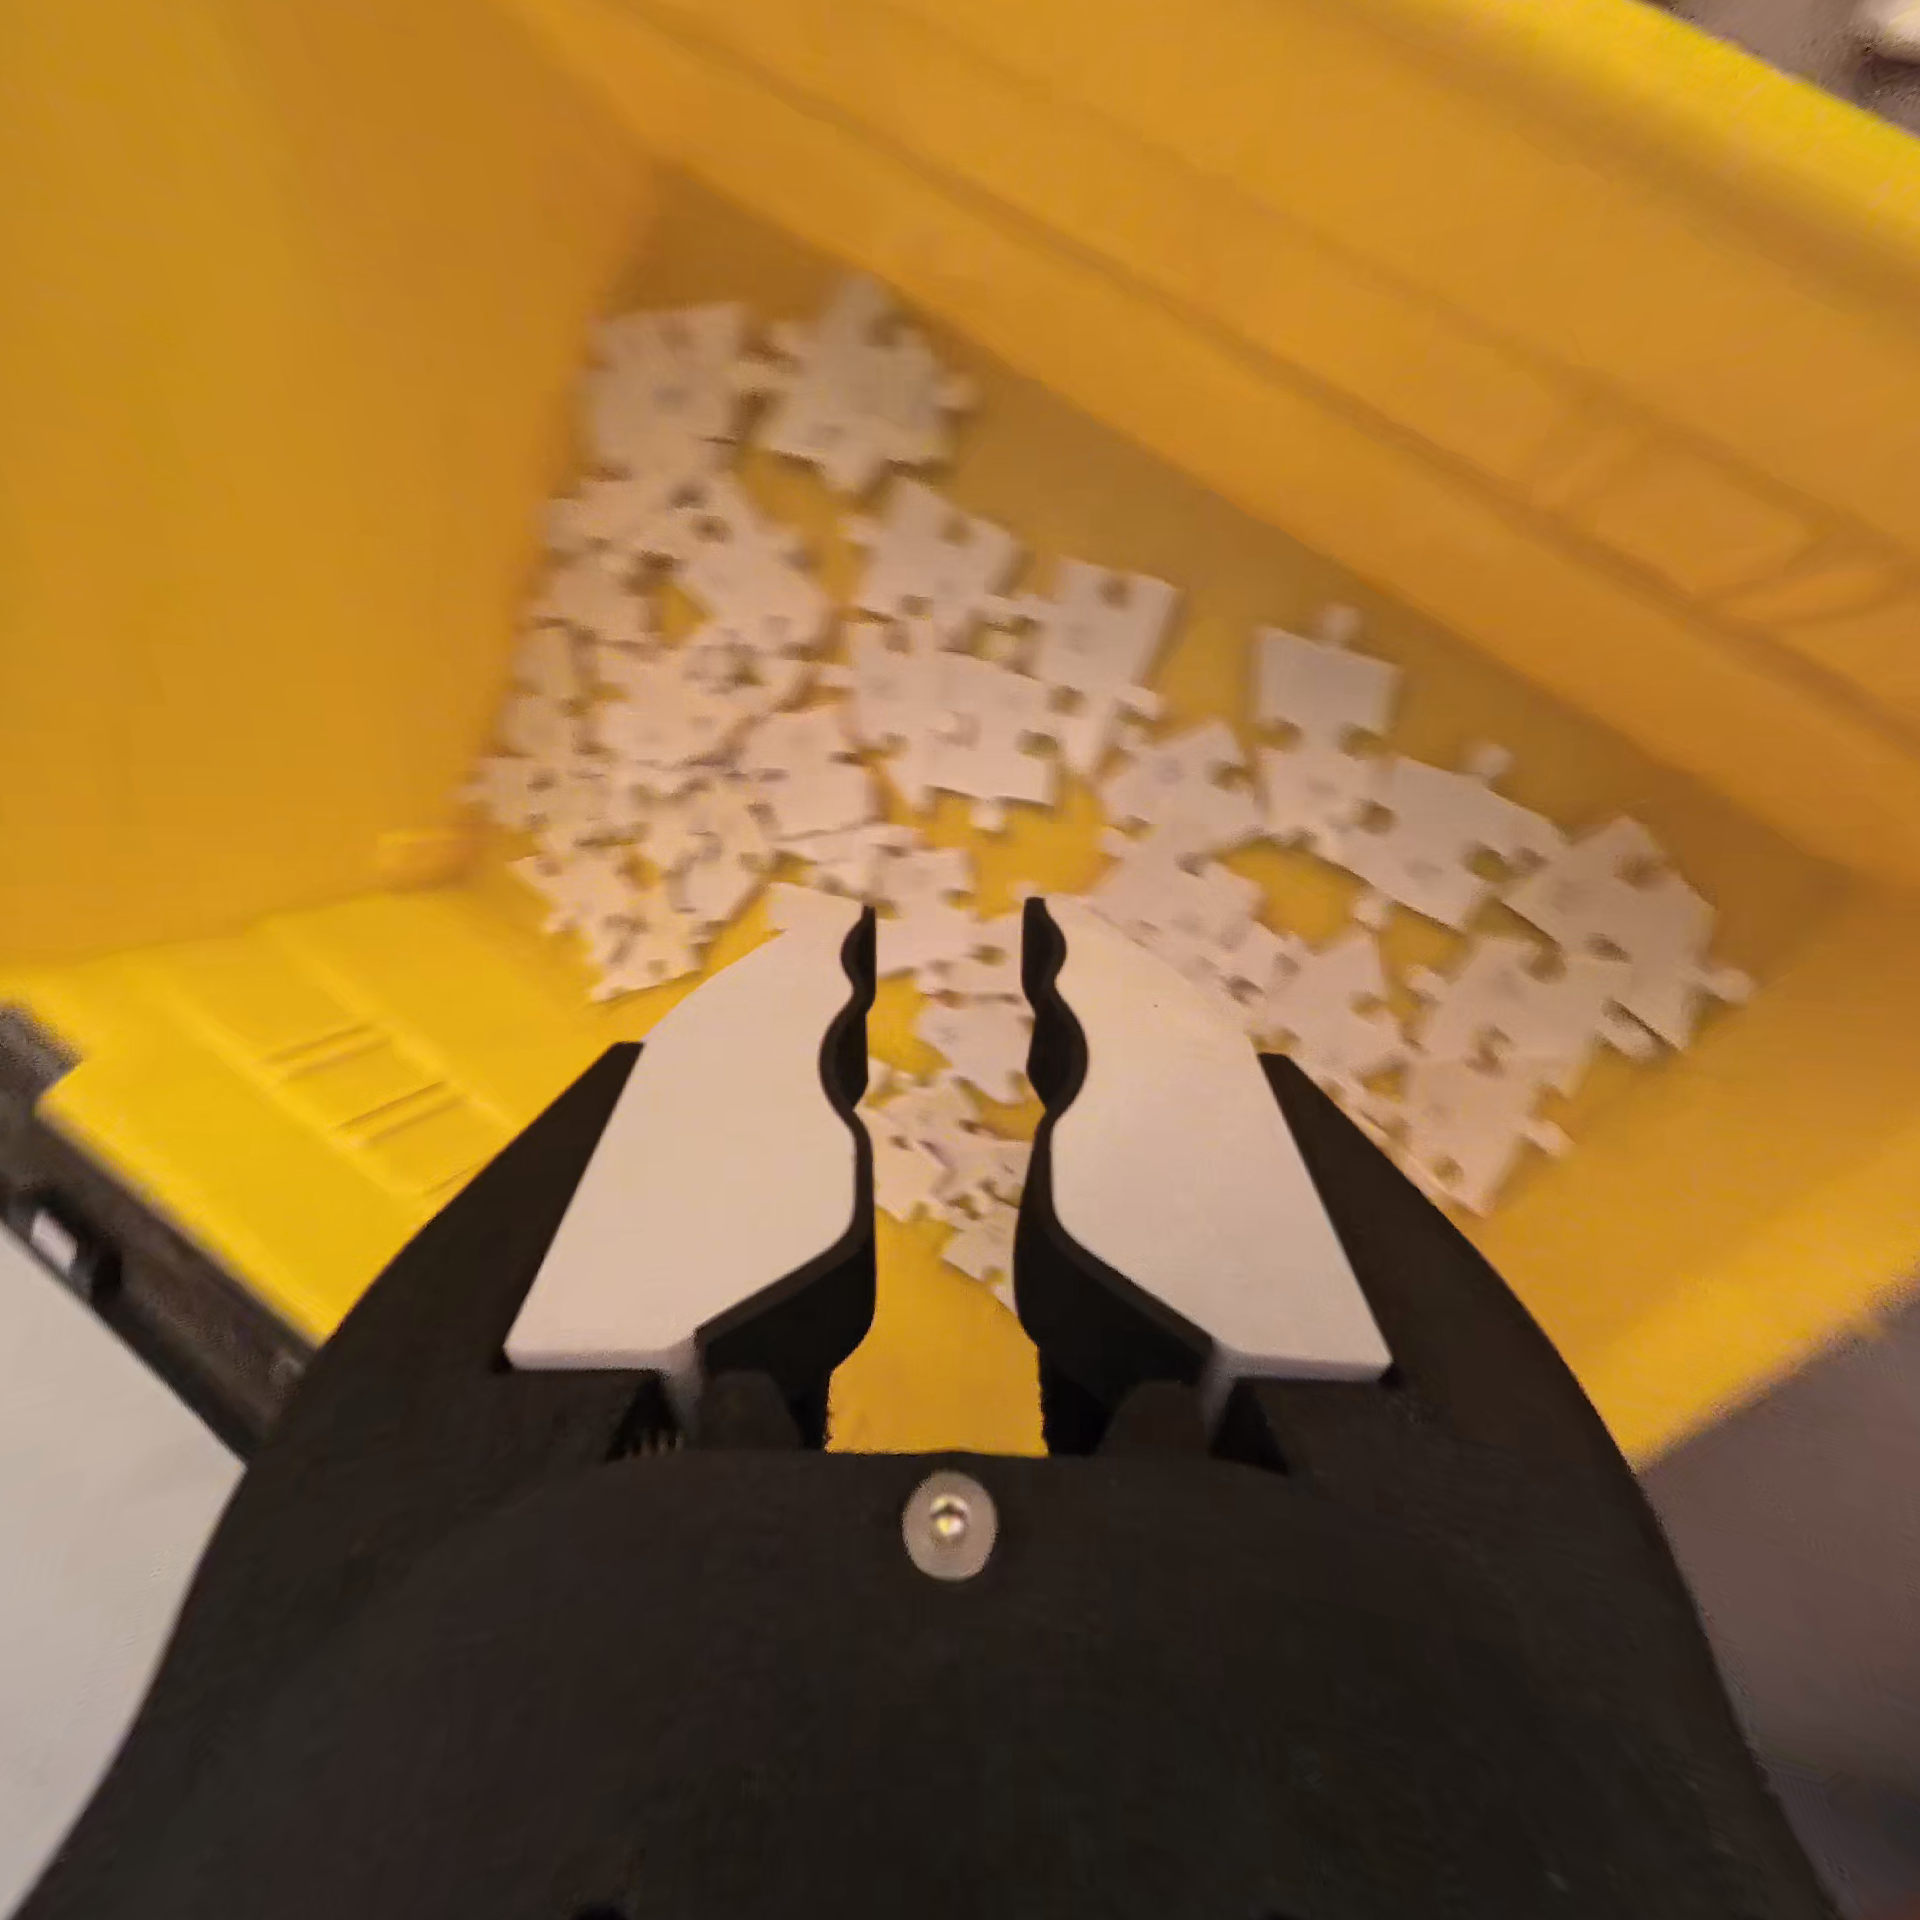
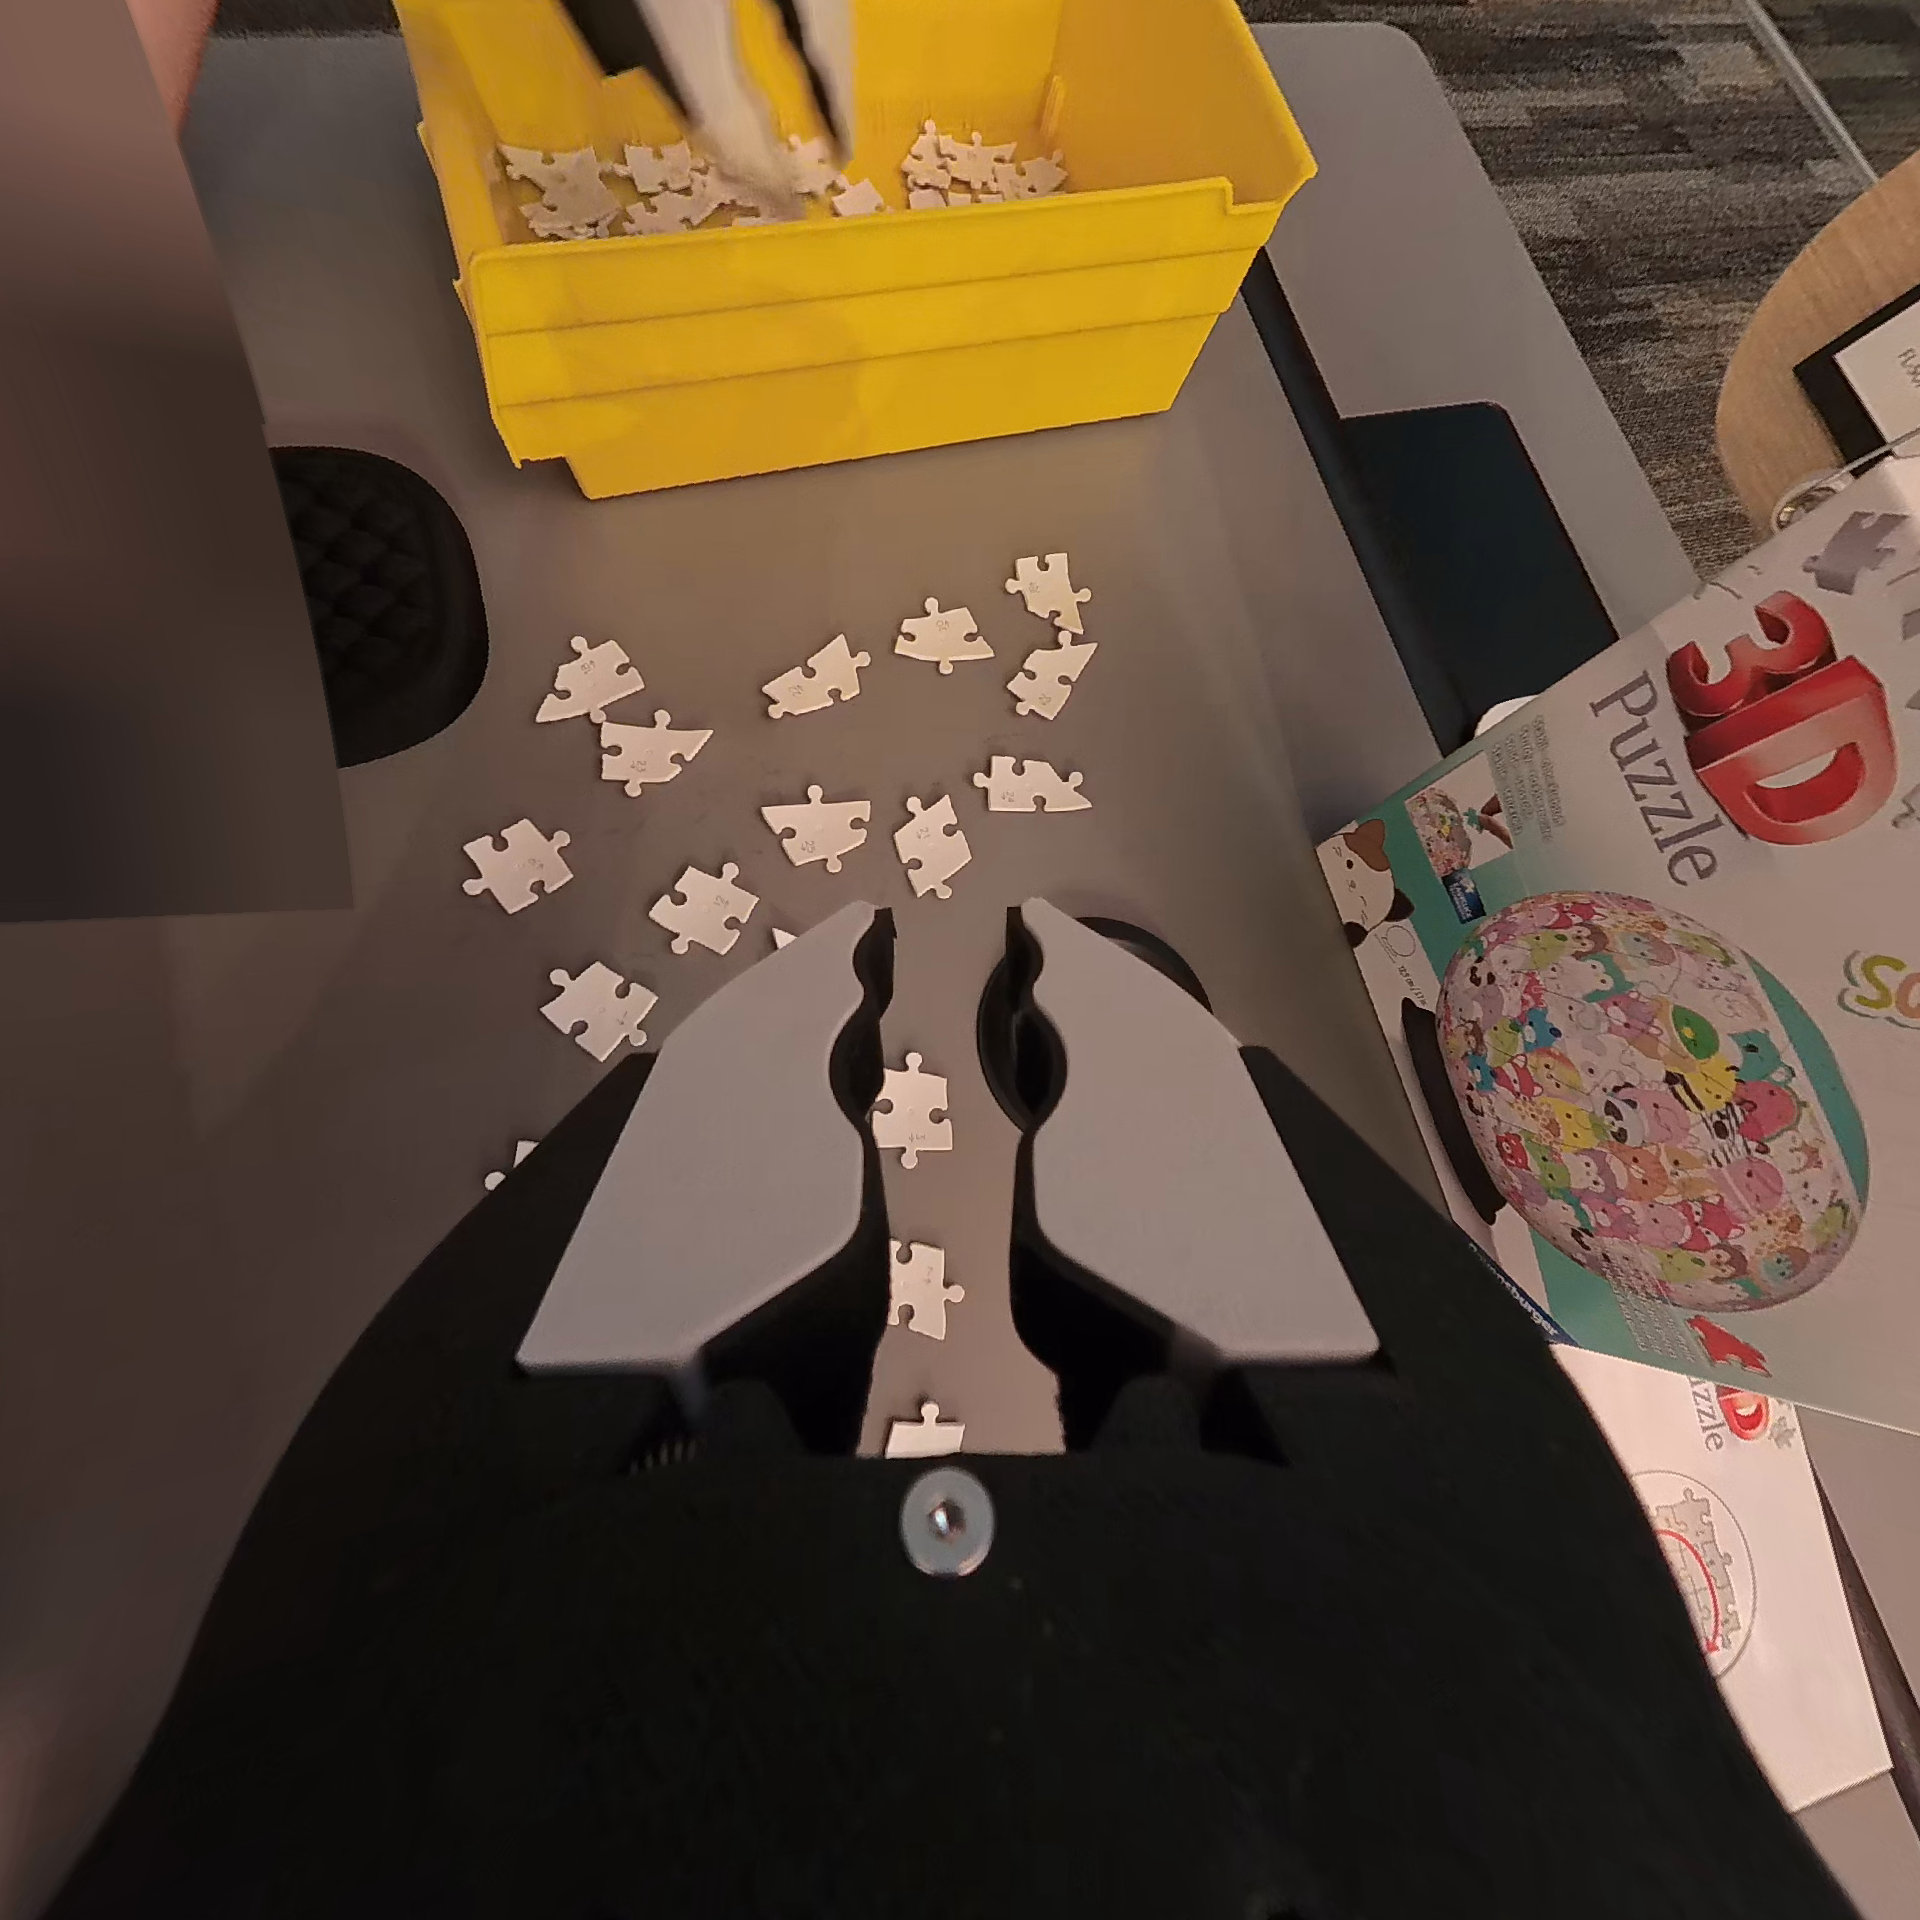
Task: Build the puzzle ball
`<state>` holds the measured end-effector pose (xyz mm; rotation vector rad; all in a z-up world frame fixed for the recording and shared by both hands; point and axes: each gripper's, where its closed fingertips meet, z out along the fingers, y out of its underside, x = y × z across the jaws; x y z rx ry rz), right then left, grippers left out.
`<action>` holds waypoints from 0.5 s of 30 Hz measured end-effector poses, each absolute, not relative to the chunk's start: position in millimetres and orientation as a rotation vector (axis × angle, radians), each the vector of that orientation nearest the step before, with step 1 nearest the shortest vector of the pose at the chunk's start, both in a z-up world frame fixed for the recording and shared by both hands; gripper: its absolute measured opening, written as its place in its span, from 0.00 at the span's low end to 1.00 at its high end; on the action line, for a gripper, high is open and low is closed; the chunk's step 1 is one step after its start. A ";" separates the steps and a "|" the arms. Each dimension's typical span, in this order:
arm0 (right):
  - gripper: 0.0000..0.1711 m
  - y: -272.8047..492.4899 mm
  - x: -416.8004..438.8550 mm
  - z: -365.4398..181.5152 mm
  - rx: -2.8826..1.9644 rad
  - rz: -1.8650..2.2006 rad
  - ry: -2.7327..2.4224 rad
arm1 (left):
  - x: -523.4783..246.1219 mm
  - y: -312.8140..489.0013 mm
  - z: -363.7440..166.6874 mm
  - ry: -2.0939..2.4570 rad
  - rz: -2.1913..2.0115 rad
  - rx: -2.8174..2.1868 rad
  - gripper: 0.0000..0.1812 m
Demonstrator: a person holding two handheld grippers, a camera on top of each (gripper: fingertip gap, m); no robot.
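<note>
Grey table (image 2: 1195, 582) fills most of the right wrist view, with patterned carpet beyond its far right corner and a padded black thing (image 2: 384, 603) at the left edge, partly hidden. Largest item on the table is the yellow bin (image 2: 852, 343) at the far edge, front wall low, which would let a tool reach in from above. Puzzle box (image 2: 1714, 935) overhangs the right edge, picture side up, probably kept there as a reference for the finished ball; a printed sheet (image 2: 1704, 1600) lies partly under its near corner. Right gripper (image 2: 948, 920) hangs above the near middle of the table, fingers spread with a clear gap and nothing between them, apparently waiting. Left gripper (image 1: 948, 914) is down inside the bin, fingers apart and empty, tips just above the heap; from the right wrist view it shows only as a blur over the bin. Loose pieces in the bin (image 1: 935, 707) lie blank side up, overlapping, thickest toward the left wall in the left wrist view. Pieces on the table (image 2: 821, 831) are spread singly between bin and right gripper, none joined, also blank side up, likely laid apart so each can be read and picked cleanly. No part of the ball is assembled yet; judged stage is sorting, with the left gripper about to choose a piece. Overlapping pieces may come up two at a time.
</note>
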<state>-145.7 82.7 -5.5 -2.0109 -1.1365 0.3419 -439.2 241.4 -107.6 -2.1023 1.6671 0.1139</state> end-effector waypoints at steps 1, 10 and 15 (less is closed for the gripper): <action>0.13 83.0 -145.9 -5.8 -2.011 0.343 -1.135 | -439.4 255.4 -102.1 1.556 0.119 -2.117 0.15; 0.13 82.5 -146.5 -10.6 -2.027 0.336 -1.152 | -428.0 287.2 -136.4 1.250 -0.045 -2.325 0.15; 0.13 83.1 -145.5 -13.3 -2.038 0.337 -1.155 | -427.2 288.5 -146.1 1.249 -0.036 -2.353 0.14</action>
